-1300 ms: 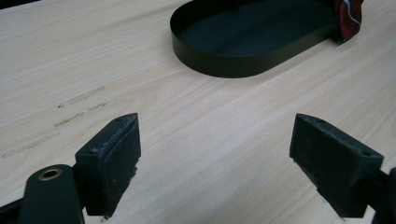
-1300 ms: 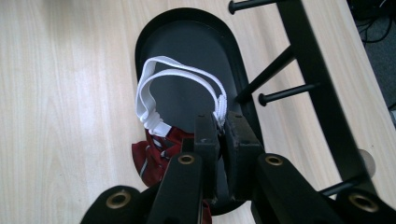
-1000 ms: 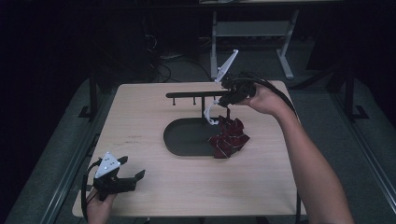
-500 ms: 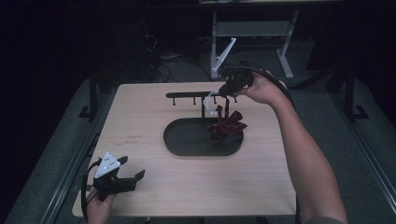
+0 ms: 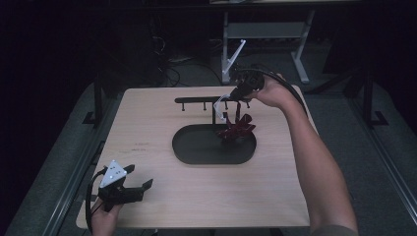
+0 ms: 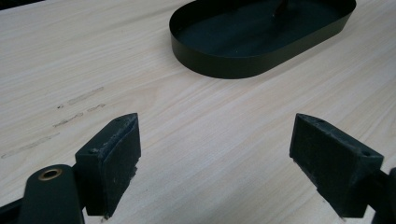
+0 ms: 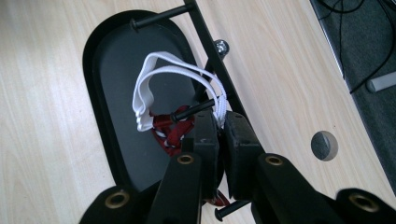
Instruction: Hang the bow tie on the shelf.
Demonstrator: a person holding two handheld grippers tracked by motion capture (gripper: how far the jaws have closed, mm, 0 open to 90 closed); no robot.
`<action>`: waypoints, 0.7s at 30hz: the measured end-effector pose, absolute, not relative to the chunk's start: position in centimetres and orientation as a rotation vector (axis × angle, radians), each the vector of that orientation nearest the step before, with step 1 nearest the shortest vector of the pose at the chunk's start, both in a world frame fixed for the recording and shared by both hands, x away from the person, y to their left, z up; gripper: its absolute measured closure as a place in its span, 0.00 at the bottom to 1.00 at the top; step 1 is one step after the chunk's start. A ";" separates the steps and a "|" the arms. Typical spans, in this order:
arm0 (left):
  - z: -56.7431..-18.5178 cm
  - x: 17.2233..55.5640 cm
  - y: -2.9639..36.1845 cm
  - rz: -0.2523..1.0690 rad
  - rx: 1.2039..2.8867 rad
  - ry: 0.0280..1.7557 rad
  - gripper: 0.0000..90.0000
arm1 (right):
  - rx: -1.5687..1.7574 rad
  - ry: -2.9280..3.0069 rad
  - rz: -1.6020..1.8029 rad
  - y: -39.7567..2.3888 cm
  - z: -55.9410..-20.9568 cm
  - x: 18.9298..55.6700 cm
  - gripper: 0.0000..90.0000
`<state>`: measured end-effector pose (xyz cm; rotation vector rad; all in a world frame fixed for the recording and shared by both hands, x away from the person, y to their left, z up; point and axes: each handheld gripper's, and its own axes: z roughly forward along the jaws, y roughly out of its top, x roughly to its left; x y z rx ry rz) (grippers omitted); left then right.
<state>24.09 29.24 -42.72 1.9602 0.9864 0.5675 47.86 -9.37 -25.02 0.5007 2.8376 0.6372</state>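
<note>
White elastic loops [image 7: 154, 70] of the red mask [image 5: 237, 129] sit pinched in my right gripper [image 7: 219, 123] beside the rack's peg [image 7: 194, 111] above the black tray [image 5: 194, 152]; next, hooking them there needs care, my left gripper [image 6: 215, 154] idle, jaws apart.

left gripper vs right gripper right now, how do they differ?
The left gripper is open with nothing between its jaws; the right gripper is shut on the white loop of the red item. Left sits low at the table's near corner; right is raised by the black rack above the tray. Both are hand-held.
</note>
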 end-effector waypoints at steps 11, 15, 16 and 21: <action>-42.7 24.0 29.1 0.565 1.962 0.981 0.18 | 0.520 2.837 0.594 -9.1 -25.9 48.2 0.92; -42.7 24.1 29.1 0.564 1.961 0.980 0.18 | 0.522 2.831 0.596 -9.1 -26.0 48.2 0.91; -42.7 24.1 29.0 0.563 1.960 0.980 0.18 | 0.525 2.830 0.595 -9.1 -26.1 48.3 0.91; -42.7 24.0 29.0 0.564 1.959 0.980 0.18 | 0.525 2.825 0.590 -9.0 -26.2 48.3 0.90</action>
